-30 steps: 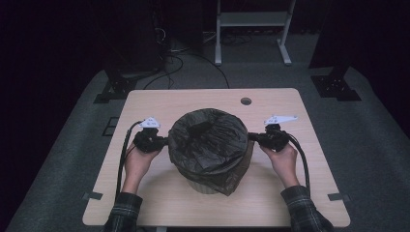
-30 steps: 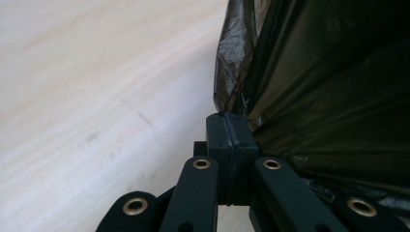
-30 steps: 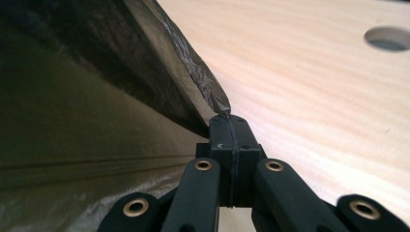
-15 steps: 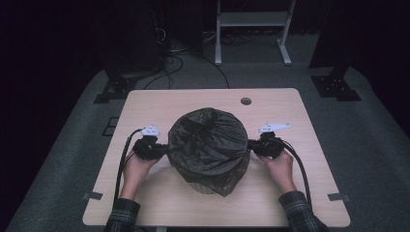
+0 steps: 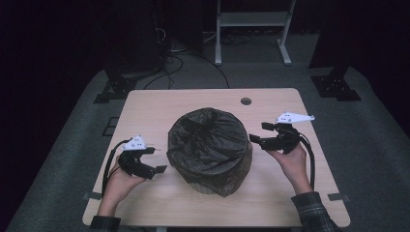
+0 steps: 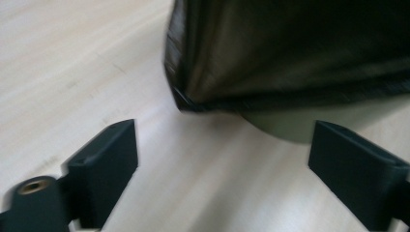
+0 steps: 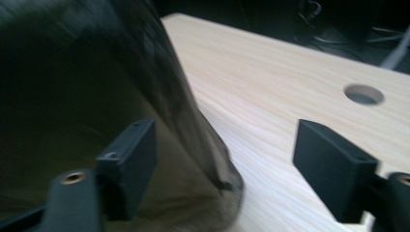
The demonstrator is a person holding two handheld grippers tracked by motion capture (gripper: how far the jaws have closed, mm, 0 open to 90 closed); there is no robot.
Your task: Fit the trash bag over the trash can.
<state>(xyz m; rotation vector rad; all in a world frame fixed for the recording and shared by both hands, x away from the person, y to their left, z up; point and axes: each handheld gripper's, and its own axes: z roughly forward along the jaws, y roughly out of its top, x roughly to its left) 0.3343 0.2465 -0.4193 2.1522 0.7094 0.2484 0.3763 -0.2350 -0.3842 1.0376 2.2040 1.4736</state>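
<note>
Left gripper (image 5: 155,160) and right gripper (image 5: 258,133) flanked bagged bin (image 5: 209,147); jaws gaped wide, gripped nothing, clear of bag.

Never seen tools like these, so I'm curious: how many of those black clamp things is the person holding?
2. The left gripper is beside the near-left of the bag-lined bin, jaws open. The right gripper is at the bin's right, jaws open. Neither grips the bag.

wood table (image 5: 154,108); bag-lined bin (image 5: 209,145) standing at centre
</note>
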